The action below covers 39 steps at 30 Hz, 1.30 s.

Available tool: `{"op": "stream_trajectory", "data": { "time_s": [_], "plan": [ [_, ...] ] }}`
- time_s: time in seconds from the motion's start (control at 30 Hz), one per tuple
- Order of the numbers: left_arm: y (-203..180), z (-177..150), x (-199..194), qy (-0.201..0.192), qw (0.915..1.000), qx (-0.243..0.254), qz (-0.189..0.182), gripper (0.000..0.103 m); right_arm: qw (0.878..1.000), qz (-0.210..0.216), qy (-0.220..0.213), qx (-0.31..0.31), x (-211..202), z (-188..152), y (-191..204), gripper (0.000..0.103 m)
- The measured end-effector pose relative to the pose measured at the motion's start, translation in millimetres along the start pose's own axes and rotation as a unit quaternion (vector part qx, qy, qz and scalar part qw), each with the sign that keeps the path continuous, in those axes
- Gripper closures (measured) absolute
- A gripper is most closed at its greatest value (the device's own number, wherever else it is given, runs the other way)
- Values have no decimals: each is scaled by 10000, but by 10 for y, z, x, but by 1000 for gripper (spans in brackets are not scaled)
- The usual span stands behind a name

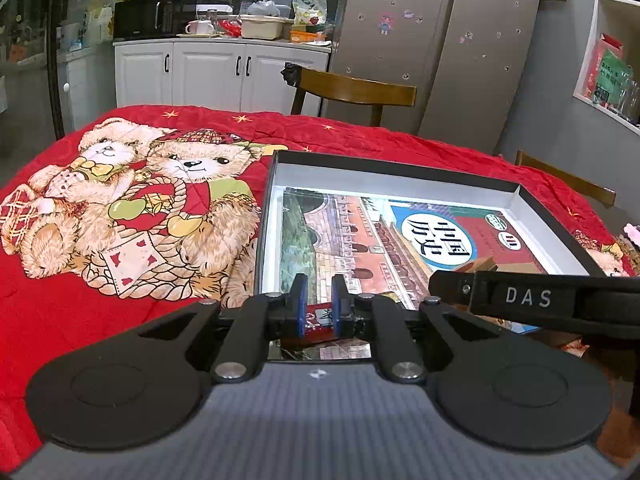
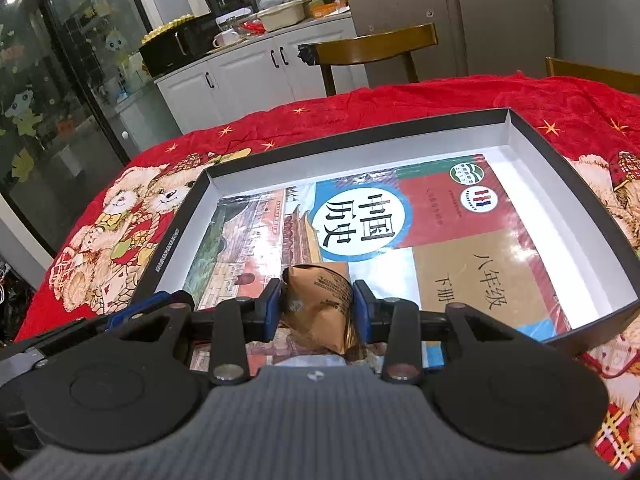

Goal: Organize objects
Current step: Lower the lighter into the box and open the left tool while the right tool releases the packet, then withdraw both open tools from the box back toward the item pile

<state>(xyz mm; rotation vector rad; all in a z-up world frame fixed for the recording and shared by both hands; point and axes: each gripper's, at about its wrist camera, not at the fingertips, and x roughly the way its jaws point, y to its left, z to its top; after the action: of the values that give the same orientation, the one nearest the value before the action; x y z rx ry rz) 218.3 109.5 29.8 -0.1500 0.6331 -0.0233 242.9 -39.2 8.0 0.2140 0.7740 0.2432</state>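
Sitting between right tongs — gold packet

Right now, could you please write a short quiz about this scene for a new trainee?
1. True or false: the box already holds a book.
2. What does the right gripper hold? A) brown packet B) spoon C) cup
3. Fill in: the left gripper is shut on a small ___ item.

Key: 1 true; 2 A, the brown packet; 3 red.
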Motion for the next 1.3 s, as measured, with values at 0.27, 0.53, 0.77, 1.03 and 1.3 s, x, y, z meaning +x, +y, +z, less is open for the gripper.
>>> {"op": "stream_trajectory", "data": {
  "time_s": [0.27, 0.53, 0.77, 1.03, 1.3],
  "plan": [
    [-19, -13, -7, -47, 10000, 53, 36, 88, 9999, -49, -31, -140, 5, -19, 31, 61],
    [-58, -47, -18, -125, 9996, 218, 118, 88, 9990, -159, -134, -395, 7, -70, 94, 58],
    [-58, -53, -17, -153, 9995, 238, 163, 88, 9992, -110, -134, -373, -3, -64, 87, 43],
    [-7, 33, -94, -278, 9992, 174, 209, 88, 9986, 187, -387, -312, -190, -5, 103, 35],
    [22, 273, -597, -672, 9977, 16, -90, 78, 9885, 320, -1383, -517, -868, 143, 197, 32]
  ]
}}
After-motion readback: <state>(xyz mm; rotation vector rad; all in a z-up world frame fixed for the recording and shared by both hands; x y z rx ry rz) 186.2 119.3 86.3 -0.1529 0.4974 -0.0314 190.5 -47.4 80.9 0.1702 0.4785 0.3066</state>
